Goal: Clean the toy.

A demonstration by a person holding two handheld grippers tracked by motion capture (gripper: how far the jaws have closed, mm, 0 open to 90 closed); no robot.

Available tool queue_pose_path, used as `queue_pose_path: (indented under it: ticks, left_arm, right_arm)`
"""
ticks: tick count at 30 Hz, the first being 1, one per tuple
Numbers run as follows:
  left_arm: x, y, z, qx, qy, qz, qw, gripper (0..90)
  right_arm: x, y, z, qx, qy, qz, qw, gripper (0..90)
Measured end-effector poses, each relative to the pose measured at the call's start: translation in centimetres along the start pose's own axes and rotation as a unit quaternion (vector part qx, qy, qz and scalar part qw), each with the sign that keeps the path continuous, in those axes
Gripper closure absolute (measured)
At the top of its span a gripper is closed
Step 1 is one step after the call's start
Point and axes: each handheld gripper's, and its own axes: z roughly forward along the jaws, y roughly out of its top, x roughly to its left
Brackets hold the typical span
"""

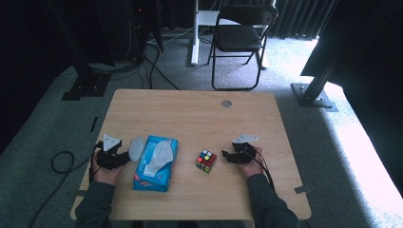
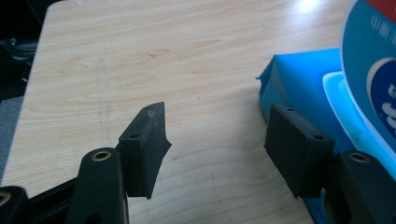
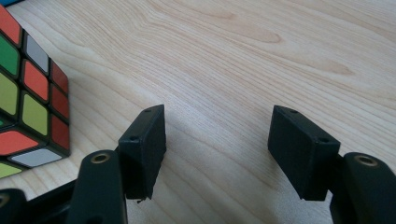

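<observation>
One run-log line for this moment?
left tongs: open, beside tissue box | right tongs: open, beside puzzle cube | nothing held | both on table

We are looking down on wooden table. Blue tissue box lying left of centre, white tissue sticking up from its top. Pale oval piece resting against box's left edge. Left gripper sitting just beside box, hand wrapping it from below. Rubik's cube standing between box and right gripper, near gripper but apart. Black folding chair standing on grey carpet beyond table. Cables trailing across floor at left.
</observation>
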Motion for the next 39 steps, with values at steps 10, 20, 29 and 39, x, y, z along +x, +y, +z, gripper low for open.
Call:
queue_pose_path:
  ticks: [10, 20, 29, 39]
  left_arm:
    - [0.7, 0.7, -1.2, -0.008, 0.011, -0.007, 0.9999, 37.7]
    - [1.4, 1.9, -3.7, -0.035, 0.030, -0.017, 0.9988, 37.7]
    - [0.3, 3.7, -5.5, -0.063, 0.022, -0.005, 0.9977, 35.6]
    - [-2.5, 5.6, -7.5, -0.095, -0.016, 0.021, 0.9951, 35.6]
  right_arm:
    - [0.0, 0.0, 0.0, 0.001, 0.002, -0.002, 1.0000, 34.9]
    - [0.0, 0.0, 0.0, 0.002, 0.002, -0.004, 1.0000, 33.2]
    - [0.1, 0.0, 0.0, 0.003, 0.002, -0.003, 1.0000, 32.9]
    - [0.0, 0.0, 0.0, 0.003, 0.002, -0.004, 1.0000, 32.7]
